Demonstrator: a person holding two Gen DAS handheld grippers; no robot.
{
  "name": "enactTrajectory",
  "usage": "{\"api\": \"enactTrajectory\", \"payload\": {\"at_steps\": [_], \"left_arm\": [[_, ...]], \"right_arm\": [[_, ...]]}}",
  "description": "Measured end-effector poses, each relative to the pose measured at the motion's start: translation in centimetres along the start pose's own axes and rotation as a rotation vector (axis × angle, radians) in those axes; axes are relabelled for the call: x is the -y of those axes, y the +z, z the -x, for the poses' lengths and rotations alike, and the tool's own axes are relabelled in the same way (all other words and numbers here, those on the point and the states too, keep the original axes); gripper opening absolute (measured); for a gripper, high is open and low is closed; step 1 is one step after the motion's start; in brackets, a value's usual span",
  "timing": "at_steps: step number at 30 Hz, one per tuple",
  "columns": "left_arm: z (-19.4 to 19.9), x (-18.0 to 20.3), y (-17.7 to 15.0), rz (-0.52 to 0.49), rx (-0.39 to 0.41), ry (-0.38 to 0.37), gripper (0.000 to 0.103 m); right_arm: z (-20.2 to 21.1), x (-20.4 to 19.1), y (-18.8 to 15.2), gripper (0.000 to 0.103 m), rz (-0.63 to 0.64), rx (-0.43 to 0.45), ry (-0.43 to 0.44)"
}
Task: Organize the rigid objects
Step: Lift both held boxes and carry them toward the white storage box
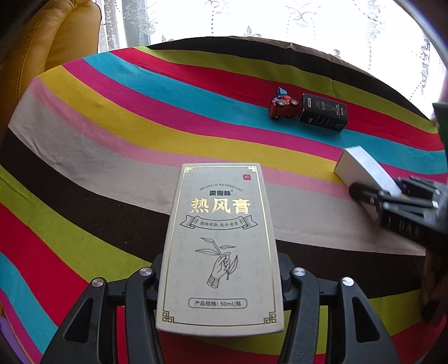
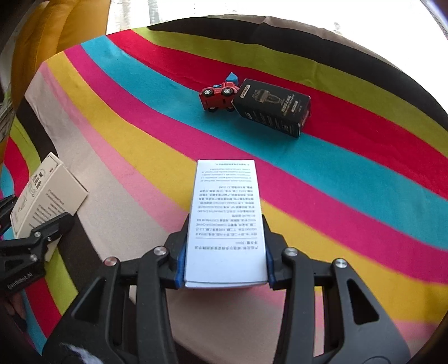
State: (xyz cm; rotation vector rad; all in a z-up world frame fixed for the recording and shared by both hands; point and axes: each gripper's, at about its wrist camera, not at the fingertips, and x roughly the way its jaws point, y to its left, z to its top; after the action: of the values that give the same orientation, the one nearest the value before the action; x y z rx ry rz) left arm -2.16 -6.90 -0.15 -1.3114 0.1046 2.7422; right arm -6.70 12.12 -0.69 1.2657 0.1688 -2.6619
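Note:
My left gripper (image 1: 219, 277) is shut on a beige box with gold Chinese lettering (image 1: 221, 238), held above the striped cloth; it also shows in the right wrist view (image 2: 47, 193). My right gripper (image 2: 225, 252) is shut on a silver-white box with printed text (image 2: 226, 221), which also shows at the right of the left wrist view (image 1: 364, 170). A red and blue toy truck (image 2: 219, 95) lies on its side against a black box (image 2: 273, 107) on the far side of the cloth; both show in the left wrist view, truck (image 1: 282, 105) and box (image 1: 323, 112).
The table is covered by a striped multicoloured cloth (image 1: 112, 126). A yellow leather chair (image 1: 56, 36) stands at the far left. A lace curtain (image 1: 252, 16) hangs behind the table's far edge.

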Motion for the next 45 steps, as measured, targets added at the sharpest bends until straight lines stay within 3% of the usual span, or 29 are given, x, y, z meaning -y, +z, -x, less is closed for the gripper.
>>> {"api": "enactTrajectory", "payload": {"at_steps": [13, 26, 37, 45], "left_arm": [[-0.2, 0.0, 0.0, -0.002, -0.001, 0.004, 0.055], [-0.3, -0.1, -0.4, 0.001, 0.011, 0.005, 0.055], [2.9, -0.4, -5.2, 0.013, 0.014, -0.001, 0.053], [5.8, 0.0, -8.5, -0.022, 0.014, -0.009, 0.043]], "right_arm": [[5.0, -6.3, -5.8, 0.045, -0.019, 0.010, -0.022], [8.0, -10.1, -9.4, 0.045, 0.002, 0.013, -0.028], [8.2, -10.1, -10.6, 0.045, 0.021, 0.014, -0.019], [8.7, -10.1, -11.3, 0.045, 0.018, 0.013, -0.011]]}}
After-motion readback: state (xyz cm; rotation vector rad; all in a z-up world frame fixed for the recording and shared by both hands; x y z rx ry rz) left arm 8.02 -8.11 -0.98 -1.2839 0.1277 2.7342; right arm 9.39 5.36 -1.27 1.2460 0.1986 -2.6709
